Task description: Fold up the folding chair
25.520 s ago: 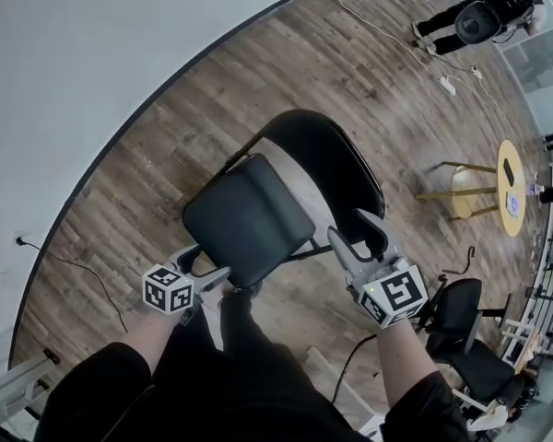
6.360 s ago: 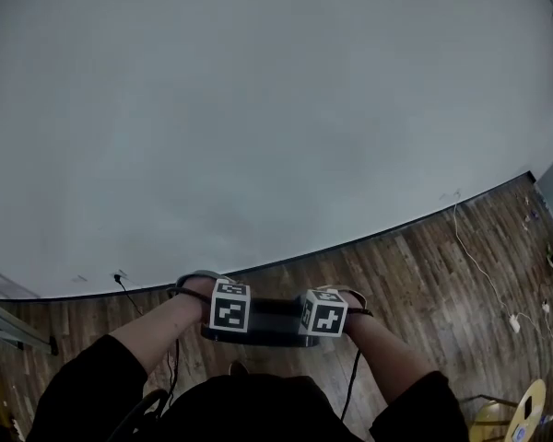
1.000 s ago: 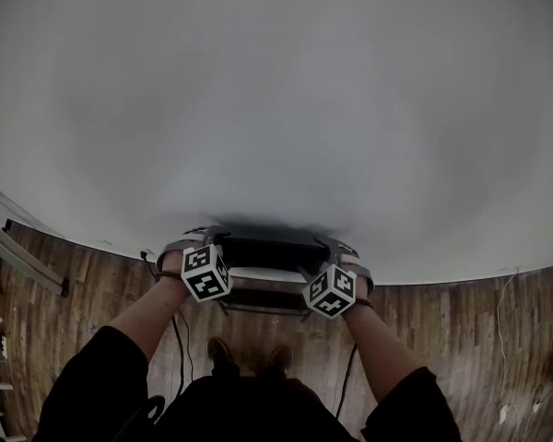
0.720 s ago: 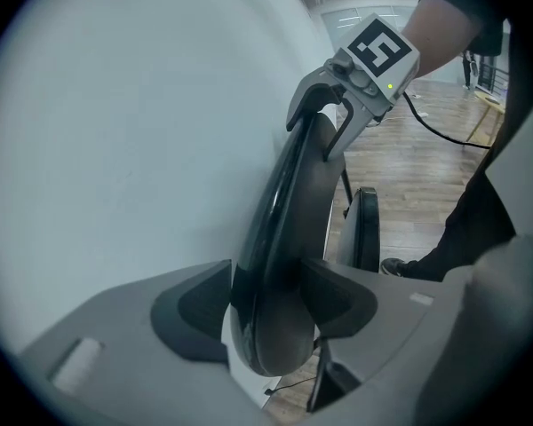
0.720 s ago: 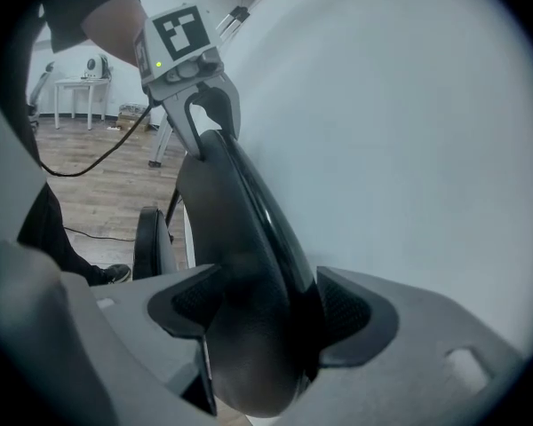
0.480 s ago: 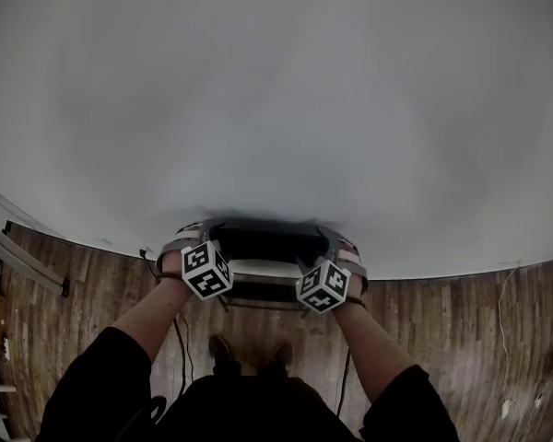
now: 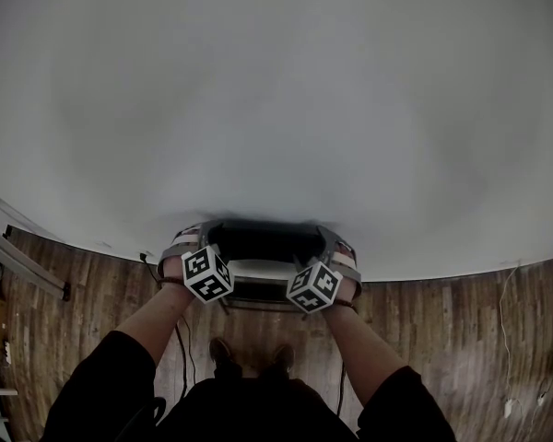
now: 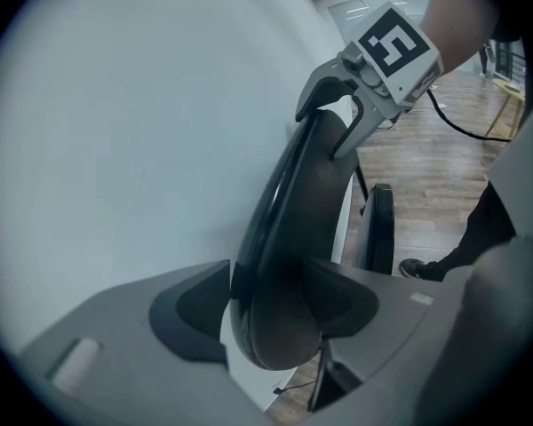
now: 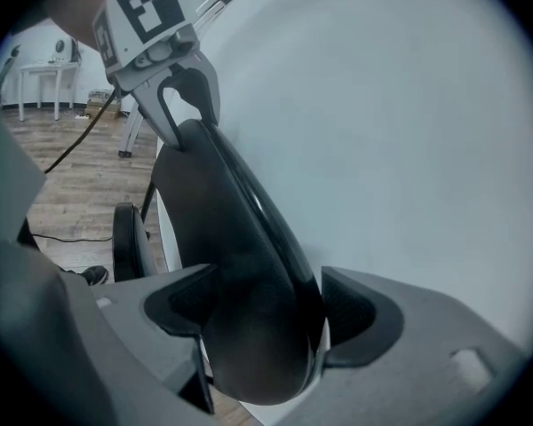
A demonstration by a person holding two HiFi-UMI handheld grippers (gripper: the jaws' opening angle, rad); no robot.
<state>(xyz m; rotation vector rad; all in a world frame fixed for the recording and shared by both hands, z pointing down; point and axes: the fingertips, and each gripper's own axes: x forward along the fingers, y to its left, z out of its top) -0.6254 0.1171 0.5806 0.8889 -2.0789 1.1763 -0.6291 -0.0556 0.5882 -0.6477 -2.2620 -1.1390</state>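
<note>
The black folding chair stands folded flat against the white wall, its backrest (image 7: 263, 244) on top and its seat (image 7: 258, 291) below. My left gripper (image 7: 192, 242) is shut on the backrest's left upper corner (image 8: 306, 202), with both pads pressing on the padding. At the right upper corner (image 9: 213, 202), my right gripper (image 7: 336, 247) straddles the backrest. Its jaws have just been opening, and a slim gap shows at the wall-side pad. Each gripper view also shows the other gripper at the far end of the backrest: the right gripper (image 8: 338, 122) and the left gripper (image 9: 182, 87).
The white wall (image 7: 276, 109) fills the view right behind the chair. Wooden floor (image 7: 442, 339) lies below, with a dark cable (image 7: 178, 339) and the person's shoes (image 7: 223, 350) on it. A metal rail (image 7: 18, 261) runs at the left. A white table (image 9: 44, 74) stands far off.
The backrest's top has risen slightly toward the wall. The right gripper's cube has shifted left and tilted. The left gripper has stayed where it was on the backrest.
</note>
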